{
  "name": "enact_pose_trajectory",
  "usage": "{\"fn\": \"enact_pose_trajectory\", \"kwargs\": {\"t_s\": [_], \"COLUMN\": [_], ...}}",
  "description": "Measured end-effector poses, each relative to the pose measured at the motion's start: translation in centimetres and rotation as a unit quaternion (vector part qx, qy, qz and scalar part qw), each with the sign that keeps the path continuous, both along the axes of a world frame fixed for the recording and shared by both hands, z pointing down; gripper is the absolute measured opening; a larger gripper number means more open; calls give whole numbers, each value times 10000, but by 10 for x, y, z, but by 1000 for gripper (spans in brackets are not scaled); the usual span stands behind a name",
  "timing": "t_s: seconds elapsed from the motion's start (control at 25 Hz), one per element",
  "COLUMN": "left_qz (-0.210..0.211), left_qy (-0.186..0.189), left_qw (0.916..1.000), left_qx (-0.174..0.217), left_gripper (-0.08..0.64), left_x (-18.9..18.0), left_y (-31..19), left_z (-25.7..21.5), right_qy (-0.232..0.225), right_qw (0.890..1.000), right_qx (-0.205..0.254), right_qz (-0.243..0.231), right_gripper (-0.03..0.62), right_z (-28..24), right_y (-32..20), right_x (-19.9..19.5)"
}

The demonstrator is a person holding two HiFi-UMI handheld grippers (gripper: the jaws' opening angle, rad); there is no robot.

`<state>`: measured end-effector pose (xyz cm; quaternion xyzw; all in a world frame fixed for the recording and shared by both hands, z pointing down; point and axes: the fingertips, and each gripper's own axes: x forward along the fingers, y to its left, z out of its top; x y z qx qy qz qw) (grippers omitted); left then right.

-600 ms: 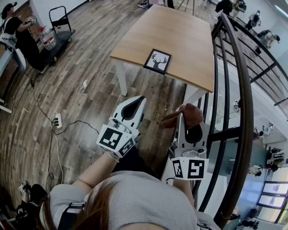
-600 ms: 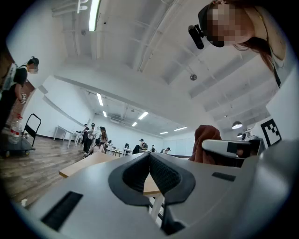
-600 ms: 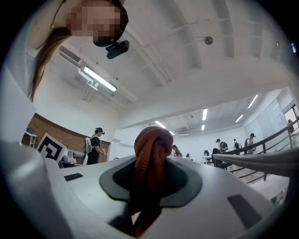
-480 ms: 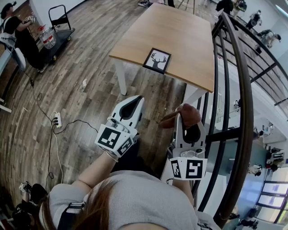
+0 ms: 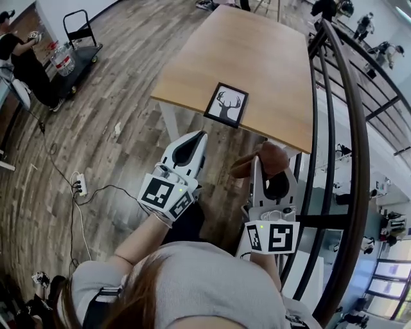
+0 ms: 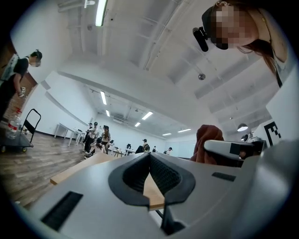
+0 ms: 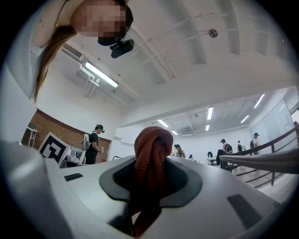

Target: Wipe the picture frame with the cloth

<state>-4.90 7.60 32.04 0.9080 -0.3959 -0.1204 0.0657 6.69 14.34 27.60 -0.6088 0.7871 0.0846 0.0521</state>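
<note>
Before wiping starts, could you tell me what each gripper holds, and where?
Right gripper grips the cloth at a bunched fold; left gripper is shut, empty.

Left gripper (image 5: 200, 136): jaws pressed together, nothing between them, tilted slightly above level.
Right gripper (image 5: 273, 172): jaws clamped on the cloth (image 7: 152, 158), tilted slightly above level.

Grey-brown wood plank floor (image 5: 109, 109) fills the left of the head view. Light wooden desk with white legs (image 5: 257, 45) at top centre. Dark curved metal railing (image 5: 359, 160) runs down the right side. Black wheeled trolley (image 5: 83, 54) at upper left. White power strip (image 5: 80, 185) with cables at left. White ceiling with fluorescent strip lights (image 6: 99, 11).
</note>
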Motion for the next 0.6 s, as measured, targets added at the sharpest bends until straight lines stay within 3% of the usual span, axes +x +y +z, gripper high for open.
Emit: {"fn": "enact_pose_trajectory", "kwargs": {"t_s": [0.32,0.48,0.6], "left_qz": [268,454,668], "left_qy": [-139,-73,91], "left_qw": [9995,9989,9974], "left_qx": [116,49,-251], "left_gripper": [8,8,8], "left_x": [2,11,20], "left_y": [-143,-178,-190], "left_z": [-22,-23,-11], "right_qy": [-87,-157,-144], "right_qw": [9993,9987,9984], "right_qx": [221,111,-41], "right_qz": [298,475,547], "right_gripper": [133,133,133], "right_z": [-27,-27,-21], "right_y": [-143,-178,-190], "right_x": [3,9,14]}}
